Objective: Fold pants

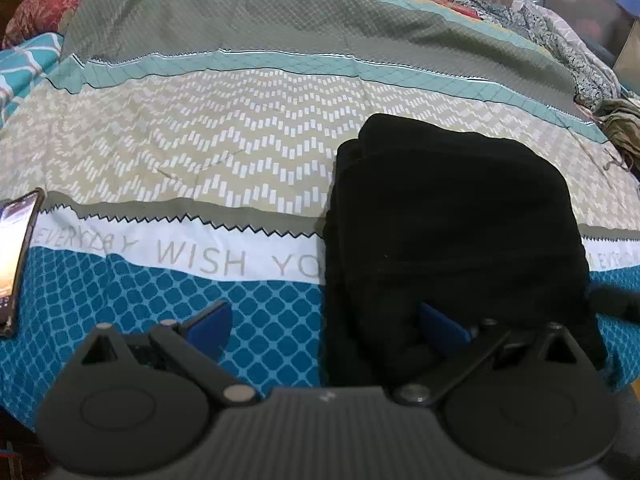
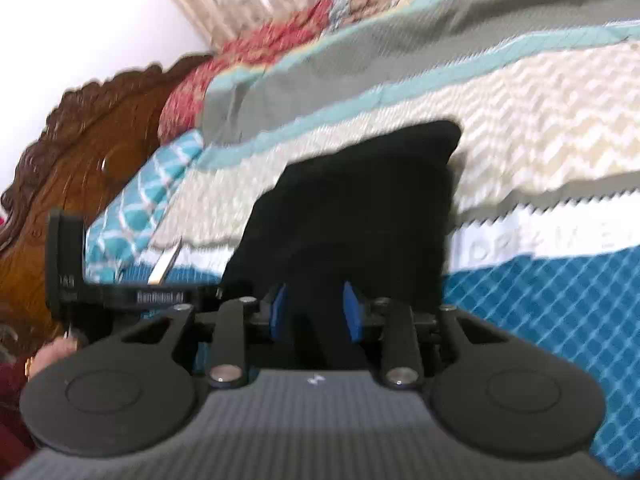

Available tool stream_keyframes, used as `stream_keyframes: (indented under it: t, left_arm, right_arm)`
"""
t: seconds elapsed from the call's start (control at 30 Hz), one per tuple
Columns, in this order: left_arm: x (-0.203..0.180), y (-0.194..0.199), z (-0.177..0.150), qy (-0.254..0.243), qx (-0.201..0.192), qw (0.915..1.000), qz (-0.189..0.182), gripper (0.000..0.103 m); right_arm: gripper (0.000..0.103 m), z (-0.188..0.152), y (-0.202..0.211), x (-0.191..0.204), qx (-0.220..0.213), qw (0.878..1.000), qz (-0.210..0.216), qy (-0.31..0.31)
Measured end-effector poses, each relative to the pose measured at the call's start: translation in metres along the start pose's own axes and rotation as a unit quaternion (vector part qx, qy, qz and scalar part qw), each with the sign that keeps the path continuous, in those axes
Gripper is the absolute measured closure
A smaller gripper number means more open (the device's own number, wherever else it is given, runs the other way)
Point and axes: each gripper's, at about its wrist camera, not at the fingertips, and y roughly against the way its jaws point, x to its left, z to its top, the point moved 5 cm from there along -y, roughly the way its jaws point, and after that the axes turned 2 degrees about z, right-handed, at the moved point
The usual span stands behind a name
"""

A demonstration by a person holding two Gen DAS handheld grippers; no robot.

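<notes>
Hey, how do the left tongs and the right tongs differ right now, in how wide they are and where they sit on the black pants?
The left tongs are spread wide open; the right tongs are much narrower. The left tongs straddle the near left edge of the folded black pants, one blue pad over the bedspread; the right tongs have black cloth between both pads, though whether they pinch it is unclear. Both have blue pads and sit at the pants' near end.

Black hand-held gripper (image 2: 316,312), blue pads (image 2: 352,312), silver pivot screws, ribbed grey body; maroon sleeve (image 2: 12,384).

I see black pants (image 1: 452,216) on a bedspread (image 1: 240,152) banded in teal lattice, white lettering, beige chevrons, grey-green; my jaws' pads (image 1: 212,326) are blue.
</notes>
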Motion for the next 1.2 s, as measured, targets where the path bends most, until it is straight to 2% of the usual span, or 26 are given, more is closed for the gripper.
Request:
stream_keyframes:
  t: [0.17,0.33,0.5,0.87,0.97,1.03,1.1,1.2]
  left_arm:
    - [-0.002,0.001,0.000,-0.002,0.000,1.0000,0.009,0.000]
    - [-0.001,0.001,-0.001,0.001,0.002,0.9999,0.010,0.000]
    - [-0.001,0.000,-0.002,0.005,0.006,0.9999,0.011,0.000]
    - [0.002,-0.001,-0.001,0.010,0.009,0.9999,0.008,0.000]
    - [0.010,0.005,0.005,0.026,0.005,0.9994,-0.021,0.000]
    - [0.019,0.015,0.014,0.053,-0.015,0.9963,-0.067,0.000]
    - [0.028,0.021,0.022,0.078,-0.024,0.9909,-0.107,0.000]
    - [0.033,0.017,0.033,0.084,-0.025,0.9886,-0.122,0.000]
  right_arm:
    - [0.056,0.007,0.008,-0.019,-0.024,0.999,-0.037,-0.031]
    - [0.051,0.000,0.003,-0.046,-0.006,0.994,-0.056,-0.092]
    - [0.039,-0.019,-0.016,-0.064,0.045,0.987,-0.041,-0.152]
    - [0.036,-0.022,-0.011,-0.069,0.040,0.984,-0.022,-0.172]
    - [0.036,-0.021,-0.010,-0.069,0.039,0.984,-0.020,-0.173]
    - [0.035,-0.017,-0.005,-0.066,0.030,0.986,-0.018,-0.163]
    - [0.034,-0.010,0.001,-0.060,0.003,0.989,-0.016,-0.145]
    - [0.030,-0.001,0.004,-0.062,-0.011,0.990,-0.008,-0.141]
